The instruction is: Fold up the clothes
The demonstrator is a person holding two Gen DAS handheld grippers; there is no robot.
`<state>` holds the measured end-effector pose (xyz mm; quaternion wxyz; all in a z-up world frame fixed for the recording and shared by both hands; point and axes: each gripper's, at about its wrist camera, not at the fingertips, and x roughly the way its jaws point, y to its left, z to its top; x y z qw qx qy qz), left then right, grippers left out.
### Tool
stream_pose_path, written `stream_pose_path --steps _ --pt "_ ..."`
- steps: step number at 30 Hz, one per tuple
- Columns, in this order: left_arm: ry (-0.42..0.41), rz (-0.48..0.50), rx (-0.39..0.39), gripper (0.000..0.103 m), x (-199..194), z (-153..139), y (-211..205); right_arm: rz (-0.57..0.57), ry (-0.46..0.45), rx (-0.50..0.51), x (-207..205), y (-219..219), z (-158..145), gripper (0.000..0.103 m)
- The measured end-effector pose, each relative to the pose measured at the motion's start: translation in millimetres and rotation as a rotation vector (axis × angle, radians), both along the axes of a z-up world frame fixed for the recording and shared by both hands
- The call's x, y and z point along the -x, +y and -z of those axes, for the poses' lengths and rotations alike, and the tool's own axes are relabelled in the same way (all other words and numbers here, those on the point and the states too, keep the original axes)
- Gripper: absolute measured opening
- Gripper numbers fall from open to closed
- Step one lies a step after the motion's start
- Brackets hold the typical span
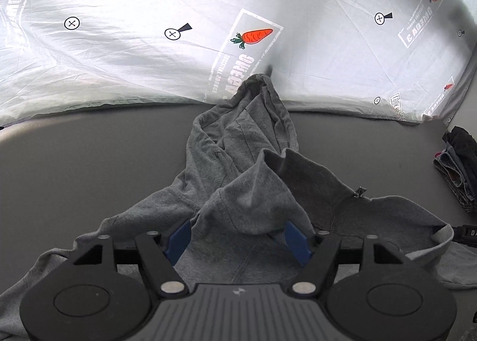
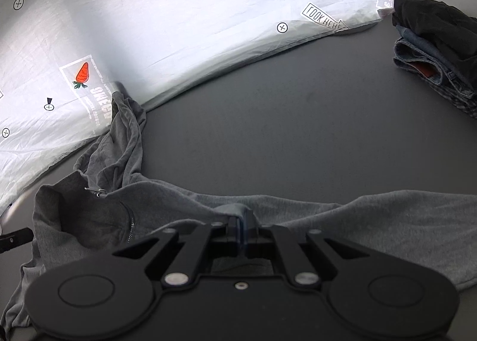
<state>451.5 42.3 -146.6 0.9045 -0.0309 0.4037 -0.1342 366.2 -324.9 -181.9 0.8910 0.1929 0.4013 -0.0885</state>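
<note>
A grey zip-up garment (image 1: 238,162) lies crumpled on the dark grey table (image 1: 74,162), one part stretching away onto the white sheet. My left gripper (image 1: 238,236) is open, its blue fingers (image 1: 179,241) either side of a raised bunch of the grey fabric. In the right wrist view the same garment (image 2: 387,221) spreads across the near table. My right gripper (image 2: 243,229) is shut on a fold of its edge. A metal zip pull (image 2: 95,191) shows at the left.
A white sheet with carrot prints (image 1: 149,57) covers the far side of the table (image 2: 283,132). A stack of folded dark clothes and jeans (image 2: 438,52) sits at the right, also seen in the left wrist view (image 1: 459,165).
</note>
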Motion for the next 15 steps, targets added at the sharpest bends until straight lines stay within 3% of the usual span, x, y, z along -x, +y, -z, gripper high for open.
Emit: stream_pose_path --steps 6,12,14,15 --pt "0.001 0.01 -0.018 0.08 -48.1 -8.1 -30.1 -0.035 0.01 0.044 6.4 9.5 -0.5 0.002" --pt "0.099 0.043 -0.258 0.08 -98.6 15.5 -75.3 -0.075 0.022 0.096 11.6 19.8 -0.6 0.002" --pt "0.13 0.052 -0.311 0.077 -109.2 25.4 -82.2 -0.079 0.022 0.101 12.8 19.5 -0.7 0.002" --pt "0.142 0.048 -0.326 0.067 -112.5 29.2 -82.4 -0.079 0.022 0.103 13.3 18.9 -0.9 0.002"
